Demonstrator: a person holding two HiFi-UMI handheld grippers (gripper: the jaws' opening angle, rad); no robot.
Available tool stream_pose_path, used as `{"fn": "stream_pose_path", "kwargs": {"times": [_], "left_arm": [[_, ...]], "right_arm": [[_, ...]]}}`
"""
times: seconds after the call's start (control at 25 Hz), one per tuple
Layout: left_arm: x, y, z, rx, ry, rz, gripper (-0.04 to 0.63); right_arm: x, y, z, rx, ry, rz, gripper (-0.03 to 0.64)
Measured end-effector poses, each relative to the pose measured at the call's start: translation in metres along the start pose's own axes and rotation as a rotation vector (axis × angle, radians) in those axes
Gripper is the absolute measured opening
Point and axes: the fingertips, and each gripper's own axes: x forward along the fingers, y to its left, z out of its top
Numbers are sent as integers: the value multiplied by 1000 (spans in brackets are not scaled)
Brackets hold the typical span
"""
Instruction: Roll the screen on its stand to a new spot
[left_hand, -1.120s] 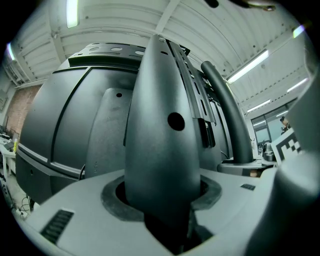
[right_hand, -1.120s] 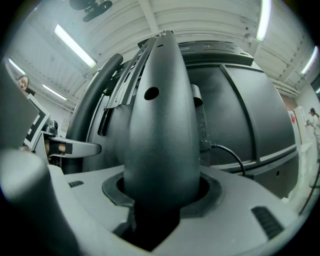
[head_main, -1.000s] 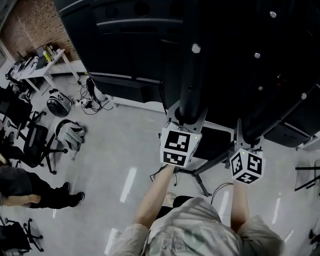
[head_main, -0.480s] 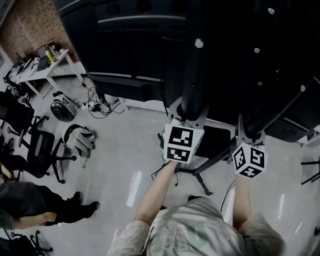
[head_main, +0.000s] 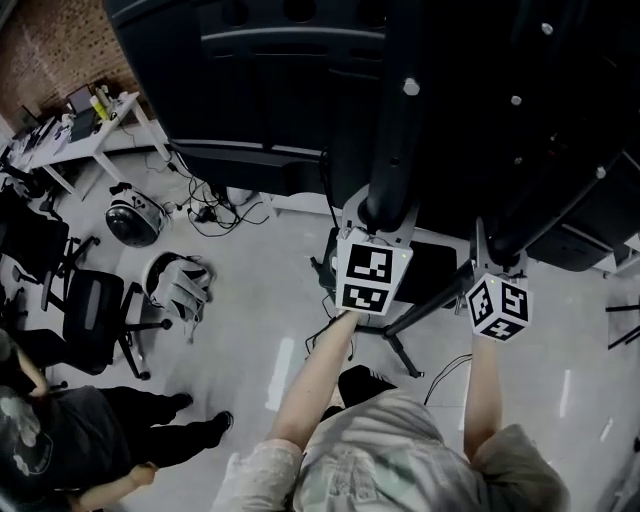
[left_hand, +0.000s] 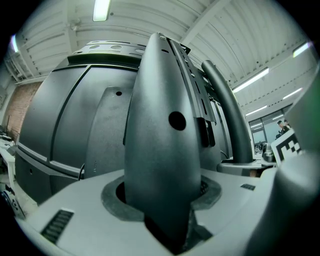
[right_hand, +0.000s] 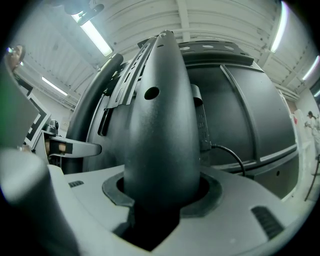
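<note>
Floor (head_main: 250, 290) and office chair (head_main: 95, 320) have drifted (we're rolling); left tool (head_main: 383, 228), right tool (head_main: 500, 258) each pinch the screen's stand (left_hand: 160, 150).

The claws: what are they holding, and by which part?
The left claw is shut on the left post of the stand, the right claw on the right post.

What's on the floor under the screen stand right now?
Dark base legs and a thin cable show on the pale floor. The screen, the left gripper and right gripper, clamped on the stand's posts, cover the rest; no wheels are visible.
</note>
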Motion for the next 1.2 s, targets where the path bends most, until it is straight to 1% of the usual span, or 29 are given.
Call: {"fn": "stream_pose_path", "kwargs": {"times": [0.12, 0.2, 0.4, 0.56, 0.8, 1.2], "left_arm": [[-5, 53, -3, -6, 6, 9, 216], [-19, 84, 2, -5, 2, 8, 215], [-50, 129, 12, -5, -12, 1, 215], [-78, 186, 16, -3, -12, 3, 215], [-112, 272, 8, 1, -10, 26, 215], [-176, 384, 5, -4, -15, 53, 215]], "right_arm": [[28, 45, -5, 0, 11, 5, 213], [34, 79, 0, 0, 9, 2, 213], [35, 134, 9, -1, 3, -2, 213], [48, 197, 13, -6, -4, 1, 213], [74, 285, 1, 0, -5, 22, 213], [95, 411, -2, 1, -14, 50, 213]]}}
